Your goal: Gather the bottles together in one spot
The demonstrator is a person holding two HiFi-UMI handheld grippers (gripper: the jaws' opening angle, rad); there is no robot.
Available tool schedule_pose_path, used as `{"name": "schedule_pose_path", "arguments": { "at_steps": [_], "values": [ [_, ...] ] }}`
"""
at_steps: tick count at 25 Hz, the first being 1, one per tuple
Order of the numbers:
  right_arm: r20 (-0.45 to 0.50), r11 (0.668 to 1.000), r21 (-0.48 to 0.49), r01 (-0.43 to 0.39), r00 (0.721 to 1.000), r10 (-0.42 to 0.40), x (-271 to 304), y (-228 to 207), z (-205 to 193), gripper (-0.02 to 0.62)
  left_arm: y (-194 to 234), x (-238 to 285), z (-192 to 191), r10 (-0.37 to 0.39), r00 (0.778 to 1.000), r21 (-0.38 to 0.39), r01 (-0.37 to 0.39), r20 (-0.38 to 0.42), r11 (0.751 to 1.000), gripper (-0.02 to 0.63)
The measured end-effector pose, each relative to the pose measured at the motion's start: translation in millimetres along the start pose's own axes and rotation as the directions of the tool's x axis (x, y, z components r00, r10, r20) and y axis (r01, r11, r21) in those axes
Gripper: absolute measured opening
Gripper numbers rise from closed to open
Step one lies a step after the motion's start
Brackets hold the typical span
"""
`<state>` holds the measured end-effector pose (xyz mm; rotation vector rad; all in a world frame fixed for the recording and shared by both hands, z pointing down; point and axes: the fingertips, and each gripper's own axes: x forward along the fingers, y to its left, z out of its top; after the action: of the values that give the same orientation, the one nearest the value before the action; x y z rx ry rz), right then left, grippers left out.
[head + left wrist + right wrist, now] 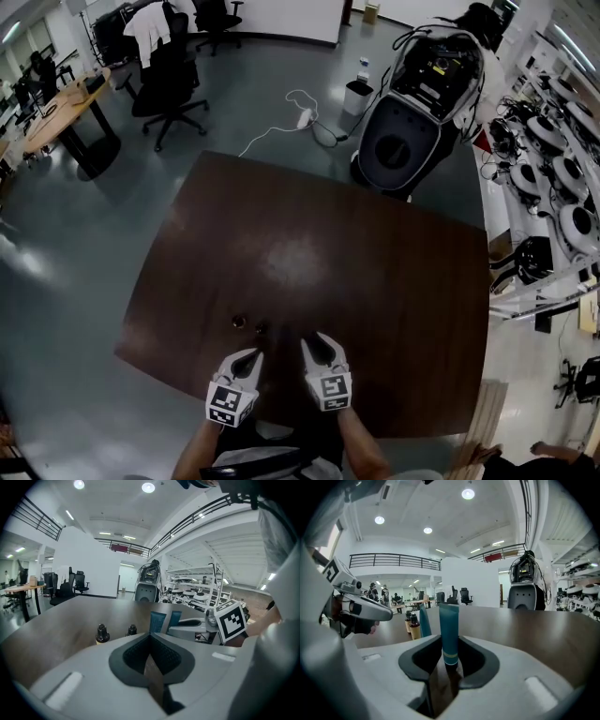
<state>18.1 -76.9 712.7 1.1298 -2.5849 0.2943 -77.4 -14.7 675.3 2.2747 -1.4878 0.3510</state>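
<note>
While the left gripper (249, 356) hangs over the near edge of the table (375, 281), jaws closed on nothing, the items to be gathered stand just ahead of it. A dark-capped bottle (101, 633) is farthest left, with a second bottle (131, 630) just beside it on the right. Right of the bottles, a free teal tube (424, 620) stands upright, near them but apart. Next along is the held teal tube (449, 632), clamped at the tips of the right gripper (317, 342). That gripper's jaws stand about half open around the tube, a pad against each side. The tube's long axis is upright, flat crimped end up and cap end down. Whether the cap touches the table cannot be told. All four items form a short row close to the near edge, about its middle.

The relation that counts is that the cluster lies to the left of the right gripper and slightly ahead of it. The free tube stands between the held one and the bottles. On that reading, the held tube needs only a short carry leftward, kept upright, to close the gap. The left gripper is nearer the bottles but empty, and it sits close beside the right gripper's likely path, so crowding looks like the main risk.
</note>
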Motion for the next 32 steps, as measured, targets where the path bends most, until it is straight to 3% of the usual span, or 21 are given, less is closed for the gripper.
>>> {"name": "schedule_pose_path", "arguments": {
  "at_steps": [13,20,32],
  "values": [
    [0.018,1.000,-0.002,-0.016,1.000,0.016,4.7,2.2,-0.8,0.112,0.9,0.2,-2.4,0.000,1.000,0.009,0.000,-0.002,1.000,0.000],
    [0.024,0.999,0.031,-0.026,0.999,0.025,3.9,6.1,-1.4,0.233,-0.9,-1.9,0.3,-0.009,1.000,0.015,0.009,0.003,1.000,0.000],
    [0.032,0.998,0.052,0.020,0.999,-0.022,-11.6,1.9,6.0,0.236,-3.7,-14.2,6.1,-0.028,1.000,0.023,0.028,0.010,0.999,0.000]
  ]
}}
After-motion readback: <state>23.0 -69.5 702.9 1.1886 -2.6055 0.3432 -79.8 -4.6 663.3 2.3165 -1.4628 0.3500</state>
